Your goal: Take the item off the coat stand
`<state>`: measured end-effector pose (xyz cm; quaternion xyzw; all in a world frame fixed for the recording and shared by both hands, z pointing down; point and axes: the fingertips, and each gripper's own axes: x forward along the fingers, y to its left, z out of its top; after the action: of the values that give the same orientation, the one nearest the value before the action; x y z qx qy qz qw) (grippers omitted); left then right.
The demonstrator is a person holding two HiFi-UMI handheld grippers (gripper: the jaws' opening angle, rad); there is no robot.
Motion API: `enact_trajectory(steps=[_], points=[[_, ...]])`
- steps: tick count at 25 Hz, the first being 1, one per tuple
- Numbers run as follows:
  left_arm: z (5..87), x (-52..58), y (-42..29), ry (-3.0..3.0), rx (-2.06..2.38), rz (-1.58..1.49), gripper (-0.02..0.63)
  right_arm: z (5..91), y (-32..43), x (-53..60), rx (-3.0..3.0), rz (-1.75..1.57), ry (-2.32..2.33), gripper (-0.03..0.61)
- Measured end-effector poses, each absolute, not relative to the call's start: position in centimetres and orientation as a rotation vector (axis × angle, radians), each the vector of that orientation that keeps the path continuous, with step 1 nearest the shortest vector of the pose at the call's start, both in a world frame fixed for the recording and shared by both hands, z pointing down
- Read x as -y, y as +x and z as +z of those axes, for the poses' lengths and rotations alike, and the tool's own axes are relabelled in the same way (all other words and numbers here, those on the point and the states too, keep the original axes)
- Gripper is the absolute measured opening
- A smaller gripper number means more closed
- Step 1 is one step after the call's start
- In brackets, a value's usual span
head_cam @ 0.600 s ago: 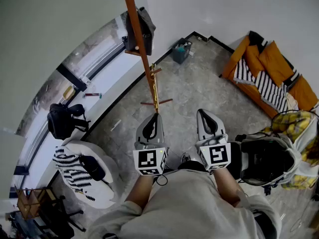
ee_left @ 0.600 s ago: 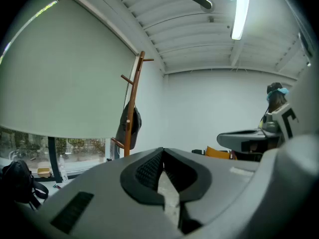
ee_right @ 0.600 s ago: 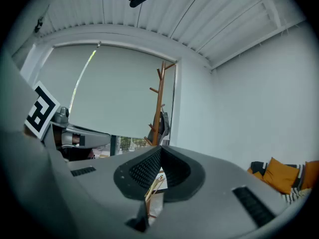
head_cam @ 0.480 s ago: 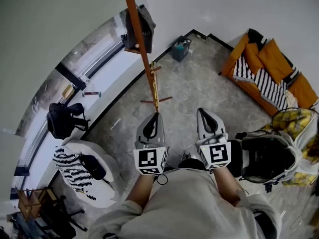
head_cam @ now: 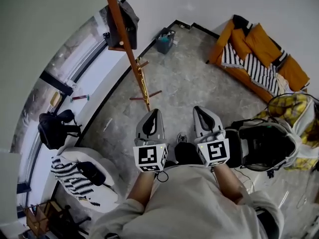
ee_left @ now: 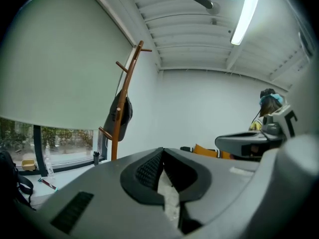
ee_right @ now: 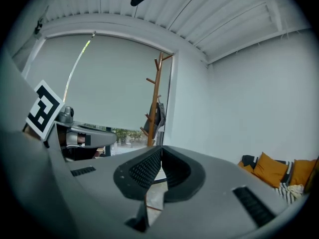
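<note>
Black-and-white square markers point(head_cam: 150, 157) atop left gripper point(head_cam: 153, 112) and right gripper point(head_cam: 198, 108)

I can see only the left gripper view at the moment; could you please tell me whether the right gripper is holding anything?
Observer: No. In the right gripper view the right gripper is shut, with nothing between its pads.
Operator: Thank you. My gripper's body hides the foot of the coat stand; where is it?
Observer: In the head view the coat stand comes down to the grey floor just beyond the tip of the left gripper. The dark bag hangs high on it.
Operator: And is there anything low down on my left?
Observer: Yes, a white armchair with a black-and-white striped cushion stands below the window.
</note>
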<state>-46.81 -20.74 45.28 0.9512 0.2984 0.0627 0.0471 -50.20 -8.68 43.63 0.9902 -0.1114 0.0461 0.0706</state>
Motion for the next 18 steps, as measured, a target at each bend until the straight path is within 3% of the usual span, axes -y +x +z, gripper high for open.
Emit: enact_trajectory(steps=[8, 18], points=[[45.4, 16.2, -41.1, 2.925, -0.97, 0.218, 0.011, 44.3, -43.5, 4.8, 0.334, 0.103, 3.013, 0.006], [45.4, 7.4, -28.6, 2.941, -0.972, 0.242, 0.011, 43.5, -33.1, -5.2, 0.308, 0.06, 3.038, 0.006]])
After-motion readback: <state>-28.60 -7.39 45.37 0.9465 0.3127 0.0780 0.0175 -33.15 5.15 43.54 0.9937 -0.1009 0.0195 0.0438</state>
